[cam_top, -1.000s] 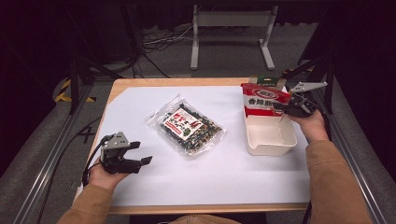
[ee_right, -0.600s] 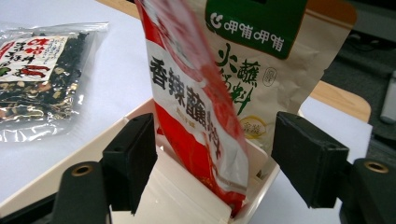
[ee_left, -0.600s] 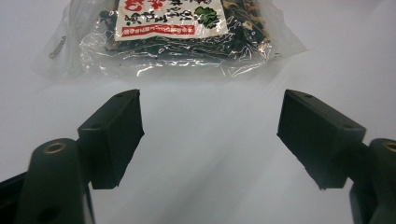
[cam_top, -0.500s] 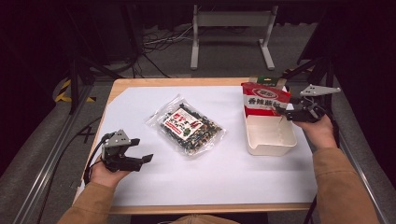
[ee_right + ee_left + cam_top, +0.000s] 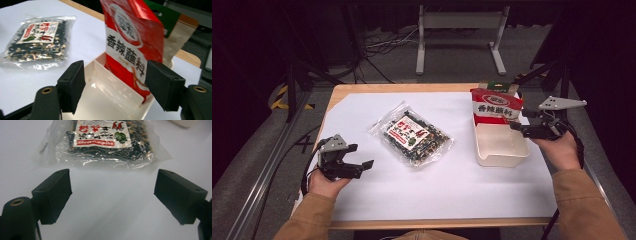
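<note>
The right gripper [image 5: 518,128] hung at the right side of the white tray [image 5: 501,148], its jaws spread wide and holding nothing. In the right gripper view the red pouch [image 5: 132,47] stood upright in the tray's [image 5: 110,102] far end, just beyond the open jaws and apart from them. A green packet [image 5: 162,17] stood behind the pouch.

The left gripper [image 5: 362,167] rested low at the near left of the table [image 5: 362,90], on the white sheet [image 5: 452,195], jaws likewise apart and empty. The clear bag [image 5: 412,137] of dark contents lay flat at mid-table, between the two grippers and well apart from the tray. In the left gripper view the bag [image 5: 102,142] lay just ahead of the open jaws, untouched.
</note>
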Motion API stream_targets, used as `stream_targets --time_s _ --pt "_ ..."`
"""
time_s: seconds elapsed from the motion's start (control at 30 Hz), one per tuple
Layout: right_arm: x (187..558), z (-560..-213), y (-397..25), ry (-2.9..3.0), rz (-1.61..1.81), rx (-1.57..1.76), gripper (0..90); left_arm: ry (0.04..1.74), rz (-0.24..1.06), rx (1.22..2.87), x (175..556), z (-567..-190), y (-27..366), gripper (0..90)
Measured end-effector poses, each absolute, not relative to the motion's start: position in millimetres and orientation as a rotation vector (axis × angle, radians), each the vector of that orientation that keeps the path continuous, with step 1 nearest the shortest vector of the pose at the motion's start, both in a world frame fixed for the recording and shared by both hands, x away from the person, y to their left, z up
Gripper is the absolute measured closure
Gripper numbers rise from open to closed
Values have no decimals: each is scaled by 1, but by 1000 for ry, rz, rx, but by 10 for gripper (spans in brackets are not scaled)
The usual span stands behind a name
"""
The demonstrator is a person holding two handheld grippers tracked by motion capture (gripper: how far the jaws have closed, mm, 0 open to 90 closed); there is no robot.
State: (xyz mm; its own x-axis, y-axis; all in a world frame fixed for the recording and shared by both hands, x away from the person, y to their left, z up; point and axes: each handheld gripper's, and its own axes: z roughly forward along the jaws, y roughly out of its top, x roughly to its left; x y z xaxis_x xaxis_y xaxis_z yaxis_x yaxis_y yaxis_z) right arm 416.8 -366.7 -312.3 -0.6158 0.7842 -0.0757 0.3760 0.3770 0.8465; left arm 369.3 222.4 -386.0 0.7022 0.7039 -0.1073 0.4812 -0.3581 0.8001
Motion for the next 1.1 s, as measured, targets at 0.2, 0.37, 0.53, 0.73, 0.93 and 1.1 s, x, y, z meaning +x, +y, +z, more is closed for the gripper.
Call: stream_targets --time_s 0.2,0.37,0.53,0.73,0.93,1.1 --pt "402 -309 -355 2190 1193 951 322 900 335 2021 372 -381 223 118" --pt "390 -308 -345 2196 1259 917 306 900 369 2024 373 -379 222 102" --pt "383 -311 -336 2201 1321 895 293 911 387 1985 376 -374 227 89" --pt "378 -318 -327 2210 1377 850 284 911 358 1977 385 -369 227 90" --pt "371 -325 -320 2226 1435 769 283 937 359 1941 391 -368 227 97" --pt "370 -326 -315 2248 1414 759 286 958 347 1933 399 -367 228 114"
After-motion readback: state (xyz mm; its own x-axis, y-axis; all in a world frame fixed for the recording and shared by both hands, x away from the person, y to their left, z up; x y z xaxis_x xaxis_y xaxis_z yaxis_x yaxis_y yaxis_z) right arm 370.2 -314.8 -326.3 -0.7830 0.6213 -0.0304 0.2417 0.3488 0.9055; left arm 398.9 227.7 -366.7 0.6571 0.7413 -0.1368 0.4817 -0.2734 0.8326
